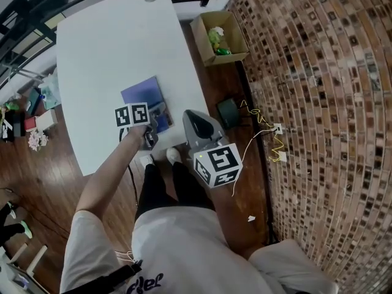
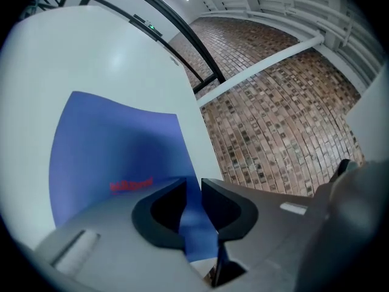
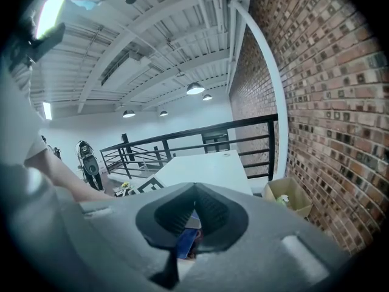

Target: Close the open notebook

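The blue notebook (image 1: 142, 94) lies near the front edge of the white table (image 1: 110, 48); a strip of printed page (image 1: 162, 117) shows along its right side. My left gripper (image 1: 139, 110) sits at the notebook's near edge, its jaws hidden under its marker cube. In the left gripper view the jaws (image 2: 193, 207) are shut on the blue cover (image 2: 121, 145), which spreads out and bends beyond them, red print on it. My right gripper (image 1: 189, 116) hangs off the table's right front corner, shut and empty (image 3: 194, 190).
A cardboard box (image 1: 219, 38) with a green toy stands on the floor right of the table. A dark pad (image 1: 228, 112) and yellow cables (image 1: 269, 136) lie by the brick wall. Clutter (image 1: 33, 124) sits on the floor at left. The person's legs (image 1: 165, 185) stand at the table's front.
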`<control>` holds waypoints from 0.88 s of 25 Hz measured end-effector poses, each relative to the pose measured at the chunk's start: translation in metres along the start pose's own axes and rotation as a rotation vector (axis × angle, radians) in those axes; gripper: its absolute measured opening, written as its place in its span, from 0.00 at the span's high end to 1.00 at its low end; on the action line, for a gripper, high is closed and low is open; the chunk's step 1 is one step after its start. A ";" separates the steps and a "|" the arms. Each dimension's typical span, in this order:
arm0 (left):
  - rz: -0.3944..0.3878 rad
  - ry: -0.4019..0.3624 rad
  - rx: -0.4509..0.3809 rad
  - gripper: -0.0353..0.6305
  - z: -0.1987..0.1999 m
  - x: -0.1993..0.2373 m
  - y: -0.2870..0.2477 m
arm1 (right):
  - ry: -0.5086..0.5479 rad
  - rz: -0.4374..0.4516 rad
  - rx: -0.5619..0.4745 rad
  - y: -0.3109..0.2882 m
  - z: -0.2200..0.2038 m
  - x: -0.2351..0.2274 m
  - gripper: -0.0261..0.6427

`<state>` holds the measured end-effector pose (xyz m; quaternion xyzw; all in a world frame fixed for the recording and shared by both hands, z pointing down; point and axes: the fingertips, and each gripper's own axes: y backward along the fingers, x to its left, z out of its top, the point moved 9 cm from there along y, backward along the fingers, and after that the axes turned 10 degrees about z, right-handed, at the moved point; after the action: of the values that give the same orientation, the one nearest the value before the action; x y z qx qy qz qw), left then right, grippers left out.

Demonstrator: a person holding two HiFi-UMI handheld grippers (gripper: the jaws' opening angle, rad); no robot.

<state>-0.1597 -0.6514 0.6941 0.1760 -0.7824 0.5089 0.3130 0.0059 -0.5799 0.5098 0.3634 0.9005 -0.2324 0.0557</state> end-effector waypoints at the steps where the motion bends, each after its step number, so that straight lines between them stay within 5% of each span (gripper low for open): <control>1: 0.012 -0.005 0.001 0.81 -0.001 0.000 -0.002 | -0.003 0.001 0.002 0.000 -0.001 0.000 0.98; 22: 0.183 -0.149 0.015 0.92 -0.007 -0.007 -0.020 | -0.003 -0.005 -0.034 0.007 -0.005 0.001 0.98</control>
<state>-0.1403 -0.6534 0.7055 0.1434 -0.8124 0.5268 0.2049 0.0098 -0.5725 0.5112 0.3598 0.9051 -0.2178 0.0624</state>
